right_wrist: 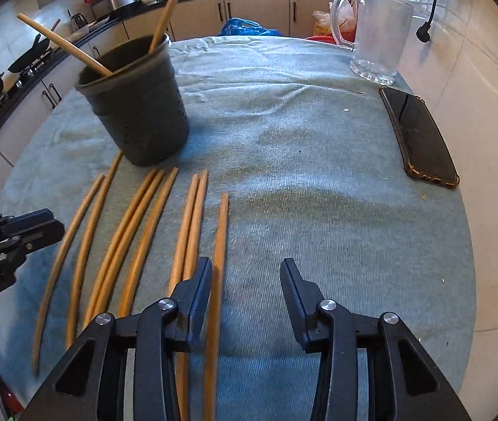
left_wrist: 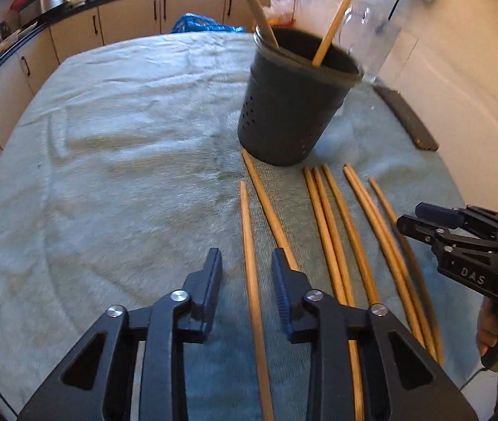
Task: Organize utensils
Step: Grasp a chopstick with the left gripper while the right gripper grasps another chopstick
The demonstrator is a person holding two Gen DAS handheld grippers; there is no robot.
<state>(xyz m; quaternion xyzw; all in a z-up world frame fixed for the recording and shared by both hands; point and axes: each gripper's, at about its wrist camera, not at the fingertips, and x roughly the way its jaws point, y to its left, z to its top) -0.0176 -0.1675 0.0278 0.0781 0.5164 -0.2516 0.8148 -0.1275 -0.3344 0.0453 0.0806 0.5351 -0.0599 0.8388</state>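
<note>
A dark perforated utensil holder stands on the blue-grey cloth with two wooden chopsticks leaning in it. Several wooden chopsticks lie side by side on the cloth in front of the holder. My left gripper is open and empty, its fingers either side of the leftmost chopstick, above it. My right gripper is open and empty, with the rightmost chopstick just inside its left finger. The right gripper also shows in the left wrist view.
A black phone lies at the cloth's right edge. A glass mug stands at the far right. Kitchen cabinets and a counter with pots run along the back and left. A wall is close on the right.
</note>
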